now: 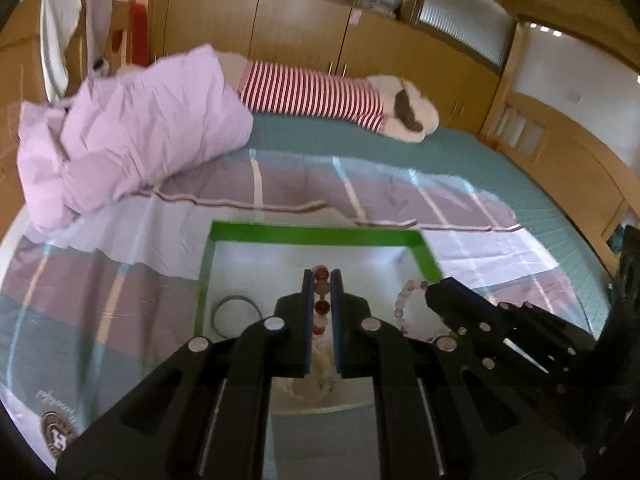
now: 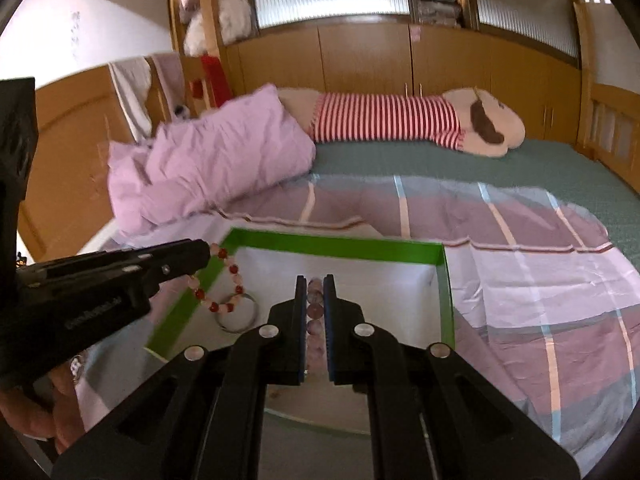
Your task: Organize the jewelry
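**A:** Which step is this?

**B:** Mid-carry, I'd judge. The left gripper [image 1: 321, 280] has its fingers clamped on a red and pale bead bracelet [image 1: 321, 307], which dangles off the tip in the left-centre of the right wrist view. The right gripper [image 2: 311, 284] is nipped shut on a pale purple bead bracelet [image 2: 314, 309]; that one shows in the lower right of the left wrist view, just beside the dark gripper nose.

**A:** And where are they headed?

**B:** Both hang over the green-rimmed box [image 1: 320, 235], which sits on the plaid sheet [image 1: 120, 248] on the bed, low in the centre of each frame. A thin grey ring [image 1: 236, 314] already lies on the box's white floor, toward its left side.

**A:** So the next move?

**B:** Probably lower each bracelet to a bare patch of the floor, apart from the ring and from one another, then release. The frames are blurred, so steadying first seems wise; a strand let go early could drape over the green wall.
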The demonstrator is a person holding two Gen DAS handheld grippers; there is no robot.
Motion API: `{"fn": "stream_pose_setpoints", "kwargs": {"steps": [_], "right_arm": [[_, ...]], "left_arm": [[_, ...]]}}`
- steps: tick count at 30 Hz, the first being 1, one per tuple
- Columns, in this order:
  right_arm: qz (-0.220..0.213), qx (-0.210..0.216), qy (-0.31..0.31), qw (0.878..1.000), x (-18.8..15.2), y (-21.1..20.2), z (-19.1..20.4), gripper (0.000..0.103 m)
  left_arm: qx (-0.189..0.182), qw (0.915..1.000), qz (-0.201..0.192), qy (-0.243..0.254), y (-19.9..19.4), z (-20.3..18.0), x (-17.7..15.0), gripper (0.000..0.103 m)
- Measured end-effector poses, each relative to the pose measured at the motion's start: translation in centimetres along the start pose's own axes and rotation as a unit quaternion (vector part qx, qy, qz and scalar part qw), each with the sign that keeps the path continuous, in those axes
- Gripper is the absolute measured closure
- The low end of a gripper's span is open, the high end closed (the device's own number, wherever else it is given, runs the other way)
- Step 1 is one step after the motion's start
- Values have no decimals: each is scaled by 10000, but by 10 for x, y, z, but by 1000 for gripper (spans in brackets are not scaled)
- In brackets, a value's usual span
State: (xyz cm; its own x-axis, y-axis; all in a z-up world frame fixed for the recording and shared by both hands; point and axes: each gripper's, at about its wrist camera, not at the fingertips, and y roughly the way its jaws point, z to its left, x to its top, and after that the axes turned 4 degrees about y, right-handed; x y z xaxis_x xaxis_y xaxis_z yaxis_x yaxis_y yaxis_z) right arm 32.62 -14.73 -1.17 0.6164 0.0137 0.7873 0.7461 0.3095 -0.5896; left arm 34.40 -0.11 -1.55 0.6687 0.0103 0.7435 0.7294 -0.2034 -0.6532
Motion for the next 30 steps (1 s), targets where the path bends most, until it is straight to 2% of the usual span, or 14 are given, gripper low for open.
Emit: {"fn": "stream_pose_setpoints", "kwargs": {"steps": [2,3,4,7,8,10,12,14,17,21,24,25,27,30], "right_arm": [[15,-13,29,10000,1,2,-1,64],[-103,-61,36,9999,4,-4,-1,52],[-255,-67,54,9996,7,-13,0,39],[-870,121,258,9958,25,-55,-2,33],[-1116,185,317,9931,33,-74,-2,33],[-1712,328,367,9840,43,-121,1,24],[-2330,409,278,9712,41,-172,7,18],[-2629,392,84,9640,29,-203,14,15],[-2735,264,-166,9614,4,-237,26,15],[-2099,318,-172,9771,-47,-263,40,15],[-1693,320,-307,9846,-83,-265,47,15],[-1427,265,-414,9885,-97,-259,48,15],[-1066,243,-447,9930,-112,-250,49,15],[-922,374,-328,9945,-115,-245,48,15]], "left_arm": [[130,9999,41,20,15,3,-4,73],[227,9997,42,5,18,6,-6,47],[387,9992,-46,-66,16,10,-6,37],[328,9985,-375,-245,-20,21,9,29],[305,9967,-640,-390,-50,25,21,27],[205,9904,-1216,-631,-105,28,36,14],[129,9830,-1724,-615,-160,24,40,8],[232,9787,-1997,-411,-201,13,34,5],[441,9779,-2042,130,-246,-5,-11,4],[840,9751,-2032,274,-265,-2,-100,4],[1180,9852,-1238,100,-254,5,-143,4],[1115,9883,-1035,61,-252,5,-152,4],[936,9913,-904,216,-252,2,-163,4],[1107,9891,-724,640,-242,-3,-176,11]]}}
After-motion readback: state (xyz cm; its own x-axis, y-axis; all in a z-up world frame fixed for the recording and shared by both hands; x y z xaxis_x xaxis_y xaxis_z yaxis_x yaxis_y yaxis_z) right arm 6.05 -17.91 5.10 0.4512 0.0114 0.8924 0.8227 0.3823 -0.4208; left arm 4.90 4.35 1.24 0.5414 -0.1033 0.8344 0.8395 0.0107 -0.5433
